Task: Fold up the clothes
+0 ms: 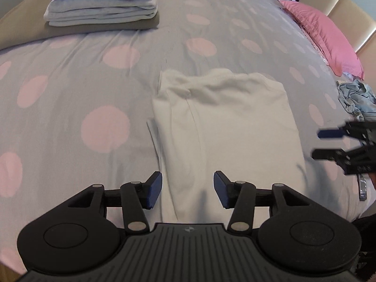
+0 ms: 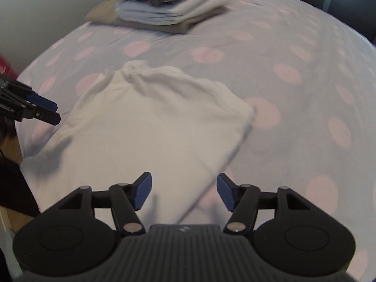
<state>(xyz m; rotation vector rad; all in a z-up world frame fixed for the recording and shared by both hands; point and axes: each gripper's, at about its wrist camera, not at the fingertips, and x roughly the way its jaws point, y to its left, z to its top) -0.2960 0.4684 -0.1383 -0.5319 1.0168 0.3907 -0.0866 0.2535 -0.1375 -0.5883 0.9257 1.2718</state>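
Left gripper (image 1: pixel 187 189): jaws apart, empty, above the shirt's near edge.
Right gripper (image 2: pixel 184 192): jaws apart, empty.
Shirt (image 1: pixel 225 127): white, folded, flat on the bed (image 1: pixel 94 82).
Stack (image 1: pixel 103 2): folded clothes, far side.

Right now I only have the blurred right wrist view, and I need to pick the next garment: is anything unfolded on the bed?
Observer: Yes, a crumpled blue garment lies just beyond the right claw.
Operator: What's next to it?
Observer: A pink pillow, further back on the same side.
Operator: I see only the tips of the left claw. Is it gripping the shirt?
Observer: No. The left claw is open above the white shirt and pinches nothing.
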